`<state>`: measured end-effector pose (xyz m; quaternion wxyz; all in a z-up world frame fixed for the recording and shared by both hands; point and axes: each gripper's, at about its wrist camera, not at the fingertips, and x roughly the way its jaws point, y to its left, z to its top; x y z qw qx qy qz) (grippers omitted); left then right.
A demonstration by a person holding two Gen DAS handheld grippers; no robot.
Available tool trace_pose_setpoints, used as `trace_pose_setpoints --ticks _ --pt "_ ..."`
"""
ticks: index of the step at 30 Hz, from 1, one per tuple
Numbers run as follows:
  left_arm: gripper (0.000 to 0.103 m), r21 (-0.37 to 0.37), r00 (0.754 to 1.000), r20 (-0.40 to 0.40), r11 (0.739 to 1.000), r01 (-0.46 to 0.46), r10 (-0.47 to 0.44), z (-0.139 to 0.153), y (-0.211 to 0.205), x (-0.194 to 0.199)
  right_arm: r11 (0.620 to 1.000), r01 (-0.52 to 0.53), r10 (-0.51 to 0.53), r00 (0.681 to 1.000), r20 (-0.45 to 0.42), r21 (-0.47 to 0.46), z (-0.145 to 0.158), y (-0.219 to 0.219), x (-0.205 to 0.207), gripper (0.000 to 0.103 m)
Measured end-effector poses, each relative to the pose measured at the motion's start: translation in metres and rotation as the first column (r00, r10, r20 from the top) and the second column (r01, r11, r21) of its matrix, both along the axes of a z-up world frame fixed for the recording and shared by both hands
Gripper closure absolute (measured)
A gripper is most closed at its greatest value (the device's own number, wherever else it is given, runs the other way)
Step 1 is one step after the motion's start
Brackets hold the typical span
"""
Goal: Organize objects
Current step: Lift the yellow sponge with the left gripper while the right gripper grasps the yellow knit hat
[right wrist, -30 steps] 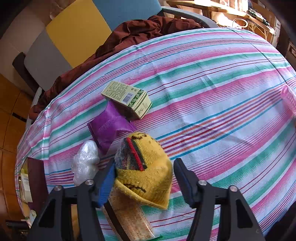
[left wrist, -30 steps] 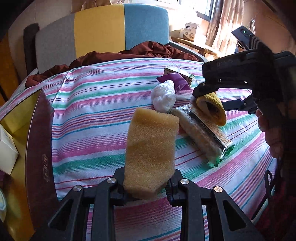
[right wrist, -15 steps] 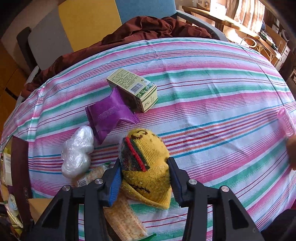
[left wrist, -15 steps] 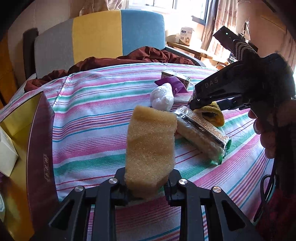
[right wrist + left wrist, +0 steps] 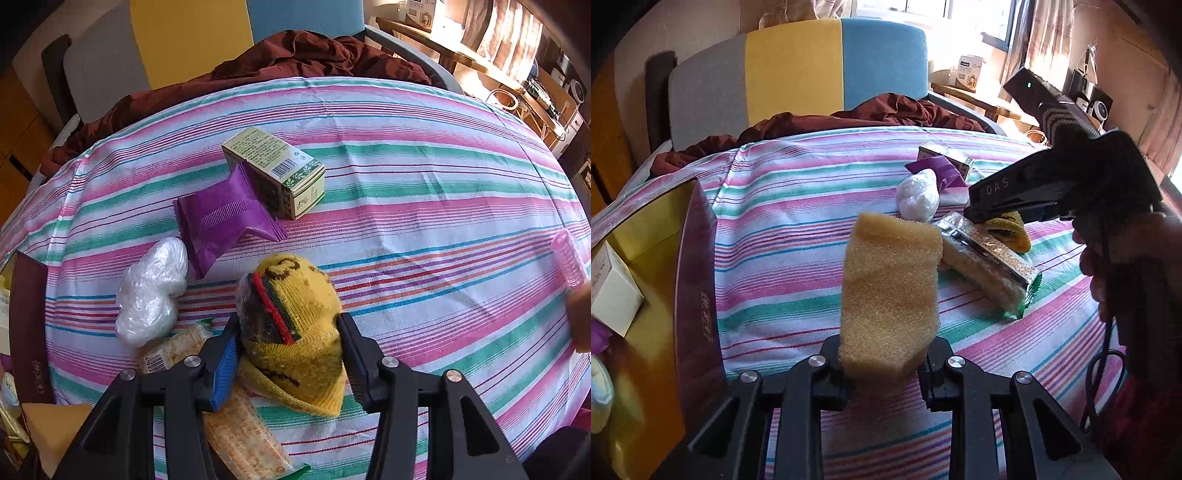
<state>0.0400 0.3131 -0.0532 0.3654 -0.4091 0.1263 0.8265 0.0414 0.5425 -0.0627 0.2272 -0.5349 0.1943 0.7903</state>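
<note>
**Both hand-held grippers loaded over the striped bench**

Left hand-held gripper (image 5: pixel 886 373) has its jaws pinched onto the bottom end of a tan, porous rectangular sponge (image 5: pixel 891 291), which stands upright above the pink, green and white striped cloth of the bench (image 5: pixel 783 236). To its left sits an open maroon cardboard box with a yellow lining (image 5: pixel 698 258), a small cream carton (image 5: pixel 611 291) inside it.

Over on the right, the right hand-held gripper (image 5: pixel 290 358) is closed down on a yellow knitted sock with red and green stripes (image 5: pixel 295 314), both pads pressing its sides. The sock lies partly over a long clear-wrapped cracker packet (image 5: pixel 243 439).

Just beyond, a crumpled white plastic bundle (image 5: pixel 151 291) rests near the sock. A purple foil sachet (image 5: pixel 221 218) leans against a green and cream printed carton (image 5: pixel 277 170). A dark red-brown cloth (image 5: pixel 295 51) is heaped at the bench's far edge.
</note>
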Motion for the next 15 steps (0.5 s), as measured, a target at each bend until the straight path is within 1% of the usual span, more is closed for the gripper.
trace_pose_setpoints --ticks 5,9,11,13,15 --pt "0.075 0.039 1.0 -0.016 0.999 0.004 -0.003 0.027 -0.01 0.007 0.999 -0.017 0.017 1.0 0.022 0.027 -0.001 -0.002 0.001 0.047" --pt "0.075 0.085 0.998 -0.062 0.996 -0.002 0.008 0.052 -0.025 0.013 0.999 -0.019 0.018 1.0 0.024 0.031 0.0 -0.002 0.003 0.047" --pt "0.075 0.093 0.996 -0.087 0.996 -0.007 0.015 0.062 -0.032 0.012 0.999 -0.02 0.02 1.0 0.024 0.033 0.001 0.0 0.005 0.047" --pt "0.075 0.096 0.995 -0.093 0.995 -0.025 0.034 0.068 -0.041 0.009 0.999 -0.021 0.02 0.999 0.025 0.035 0.001 0.001 0.005 0.047" --pt "0.075 0.091 0.992 -0.109 0.995 -0.046 0.056 0.073 -0.051 0.004 0.999 -0.022 0.021 0.999 0.026 0.039 -0.002 -0.008 -0.011 0.047"
